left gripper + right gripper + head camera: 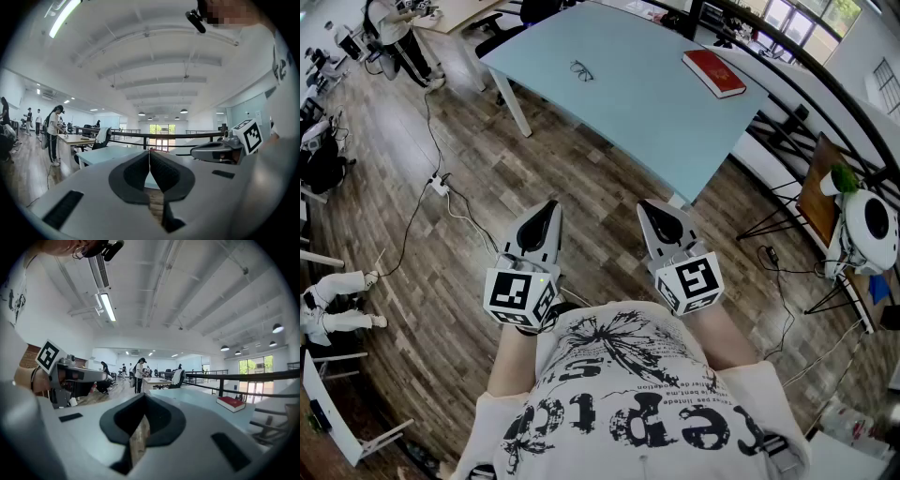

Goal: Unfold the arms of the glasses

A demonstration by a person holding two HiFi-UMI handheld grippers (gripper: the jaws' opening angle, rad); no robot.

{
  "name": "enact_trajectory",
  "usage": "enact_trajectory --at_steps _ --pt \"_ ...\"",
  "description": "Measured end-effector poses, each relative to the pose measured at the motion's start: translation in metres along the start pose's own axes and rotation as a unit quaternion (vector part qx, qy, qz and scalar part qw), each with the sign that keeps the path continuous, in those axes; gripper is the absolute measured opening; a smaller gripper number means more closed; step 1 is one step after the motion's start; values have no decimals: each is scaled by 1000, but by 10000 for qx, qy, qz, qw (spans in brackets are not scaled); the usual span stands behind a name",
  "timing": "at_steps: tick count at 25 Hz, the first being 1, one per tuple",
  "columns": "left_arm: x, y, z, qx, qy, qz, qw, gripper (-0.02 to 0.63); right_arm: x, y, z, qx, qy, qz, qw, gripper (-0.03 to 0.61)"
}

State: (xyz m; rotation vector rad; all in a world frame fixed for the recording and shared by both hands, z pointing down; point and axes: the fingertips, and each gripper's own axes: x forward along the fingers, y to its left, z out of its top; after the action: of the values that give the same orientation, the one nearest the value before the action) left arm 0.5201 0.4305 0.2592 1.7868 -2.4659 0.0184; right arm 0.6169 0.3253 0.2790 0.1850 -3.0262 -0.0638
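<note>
In the upper left of the head view a person stands by a desk, and below that a white power strip lies on the wooden floor with a cable running off it. My left gripper sits left of centre, low in the frame, level over the floor; the left gripper view shows its jaws pressed together with nothing between them. The glasses lie at the upper centre of the head view, on the left part of the pale blue table, well apart from both grippers; they are too small to tell how their arms are set. My right gripper sits right of centre, beside the left one and short of the table's near edge; the right gripper view shows its jaws closed and empty. A red book lies on the right part of the table, well apart from the glasses.
</note>
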Motion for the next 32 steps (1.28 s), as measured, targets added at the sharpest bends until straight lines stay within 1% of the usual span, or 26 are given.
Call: enact_trajectory --at_steps 4,9,15,19,23,25,29,32 --pt "2 2 0 -25 36 0 10000 18 3 0 2 7 -10 -4 10000 6" --pt "4 0 -5 -41 56 -33 10000 18 3 1 -5 68 43 10 10000 6" --pt "9 0 -15 -86 192 -127 9997 18 8 -3 -15 275 165 -71 9995 8" --pt "7 13 -24 -128 288 -76 9995 18 20 -2 -26 409 314 -68 9986 8" --pt "14 44 -28 -237 316 33 9992 18 47 1 -31 451 429 -60 9980 8" --pt "24 65 -29 -279 302 24 9992 18 68 3 -35 429 510 -30 9978 8" --pt "57 110 -32 -201 312 -132 9992 18 119 2 -43 310 636 -85 9975 8" --pt "87 157 -31 -249 302 -275 9989 18 172 2 -41 328 680 -197 9970 8"
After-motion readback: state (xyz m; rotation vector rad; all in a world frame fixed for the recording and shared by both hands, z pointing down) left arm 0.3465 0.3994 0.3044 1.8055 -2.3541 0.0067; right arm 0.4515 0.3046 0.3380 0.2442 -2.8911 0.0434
